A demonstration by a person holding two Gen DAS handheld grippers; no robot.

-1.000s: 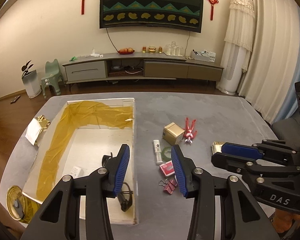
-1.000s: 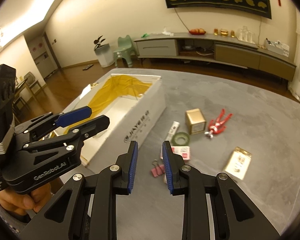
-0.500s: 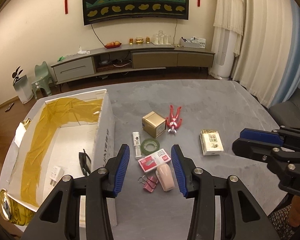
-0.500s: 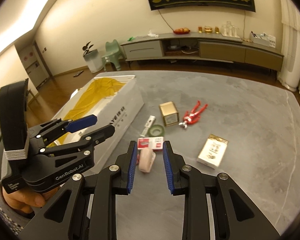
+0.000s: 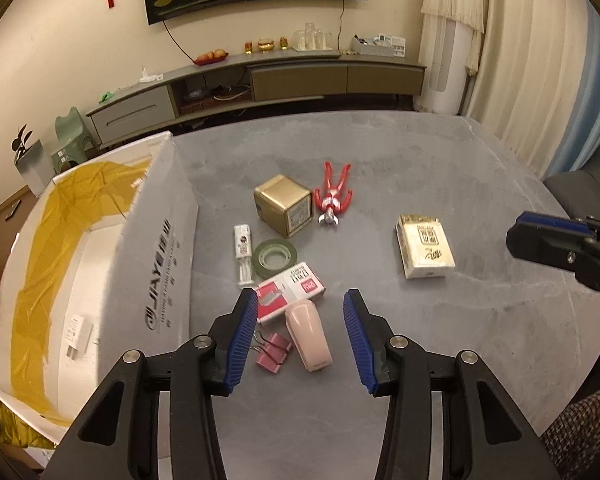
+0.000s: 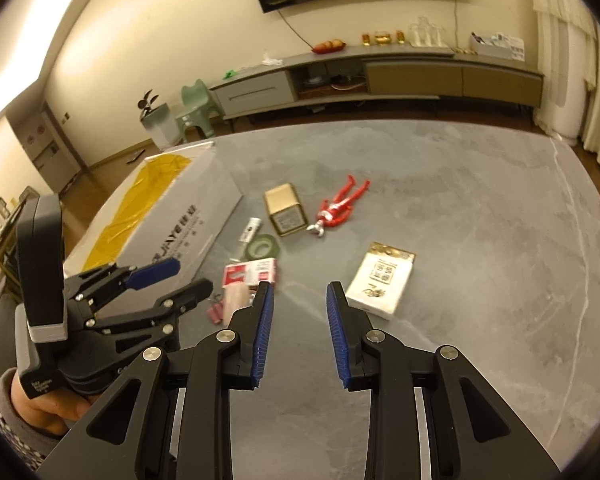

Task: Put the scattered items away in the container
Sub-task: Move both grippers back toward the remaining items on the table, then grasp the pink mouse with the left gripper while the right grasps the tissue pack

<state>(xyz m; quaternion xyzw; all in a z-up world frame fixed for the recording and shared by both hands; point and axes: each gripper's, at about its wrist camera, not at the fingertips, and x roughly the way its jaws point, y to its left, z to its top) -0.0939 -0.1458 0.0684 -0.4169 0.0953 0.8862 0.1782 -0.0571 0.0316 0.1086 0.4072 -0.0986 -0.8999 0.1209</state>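
On the left of the grey table (image 5: 440,160) stands the open white cardboard box (image 5: 156,256), lined with yellow tape; a small white charger (image 5: 76,336) lies on its floor. Just right of the box wall, a white tube (image 5: 243,252) lies beside a green tape roll (image 5: 275,259), which touches the red-and-white staple box (image 5: 290,292). Nearer the camera, a pink binder clip (image 5: 274,350) lies against a pale pink case (image 5: 309,340). The left gripper (image 5: 300,334) hovers over these 2 pink items, its blue-padded fingers spread wide and empty. Further back, a gold tin (image 5: 284,205) sits next to a red toy figure (image 5: 334,196) lying flat. Well to the right lies a white-and-gold packet (image 5: 424,246), apart from the cluster. At the far right the right gripper (image 6: 299,322) is held above the table near that packet, its fingers parted moderately, gripping nothing. A hand (image 6: 48,408) in a patterned sleeve holds the left gripper's handle.
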